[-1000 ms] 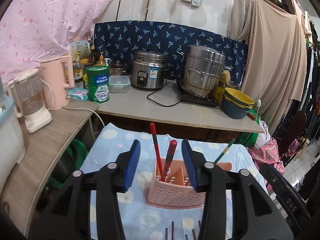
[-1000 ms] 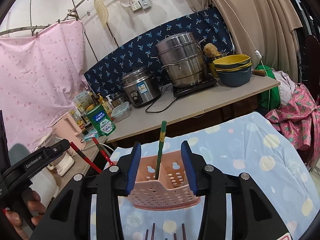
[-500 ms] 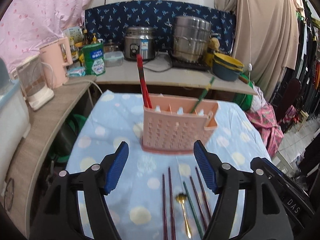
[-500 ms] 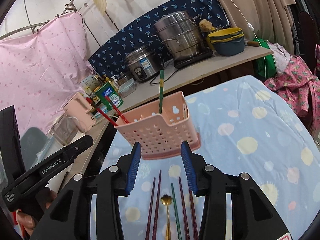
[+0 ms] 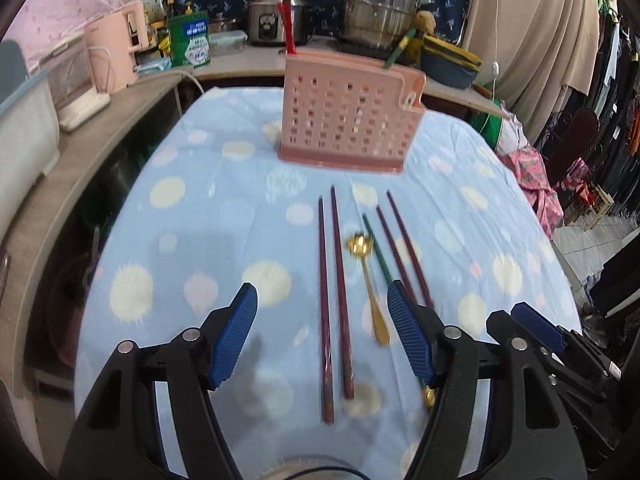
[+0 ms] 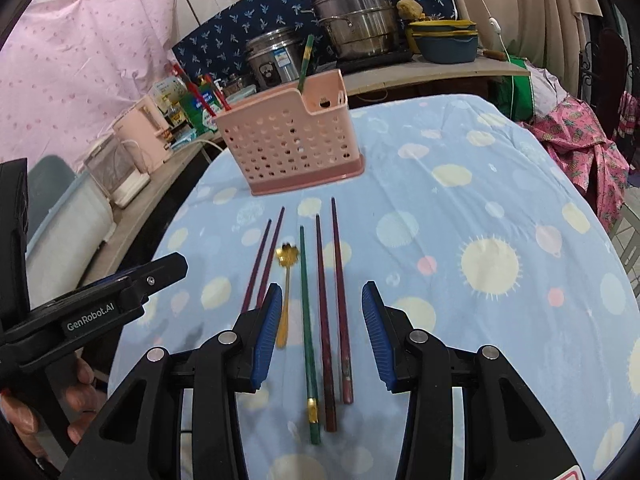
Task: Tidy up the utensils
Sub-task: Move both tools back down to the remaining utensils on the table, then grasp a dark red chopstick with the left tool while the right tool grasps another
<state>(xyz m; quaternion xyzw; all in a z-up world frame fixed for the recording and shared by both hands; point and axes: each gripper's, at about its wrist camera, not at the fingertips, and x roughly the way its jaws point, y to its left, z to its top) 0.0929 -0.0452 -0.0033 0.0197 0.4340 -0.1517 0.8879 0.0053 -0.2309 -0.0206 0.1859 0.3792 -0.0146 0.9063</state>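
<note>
Left wrist view: the left tool (image 5: 322, 330) hangs over the surface (image 5: 224, 208) with its blue pads (image 5: 234, 338) wide apart and nothing between them. A pair of dark red chopsticks (image 5: 334, 300) lies on the spotted blue cloth directly under the gap, running lengthwise away from the camera. Just to their right lies a gold spoon (image 5: 370, 286), then a green chopstick (image 5: 380, 254) and a second dark red pair (image 5: 404, 248), whose near ends pass behind the right-hand pad. Beyond them stands the pink utensil basket (image 5: 348, 120), with red chopsticks (image 5: 286, 12) upright at its left end and a green chopstick leaning out at its right. The green tin (image 5: 190, 40) on the counter behind carries writing too small to read. The picture is slightly blurred.

Right wrist view: the right tool (image 6: 320, 330) has its pads moderately apart, gripping nothing. Under the gap lie the green chopstick (image 6: 306, 320) and the dark red pair (image 6: 334, 308); the gold spoon (image 6: 285, 280) sits just at the left pad, and the other dark red pair (image 6: 266, 254) runs behind that pad. The basket (image 6: 290, 144) stands farther back. At the left edge the other tool's black body reads "GenRobot.AI" (image 6: 90, 314), a hand (image 6: 52, 412) wrapped around its grip, partly cut off.
</note>
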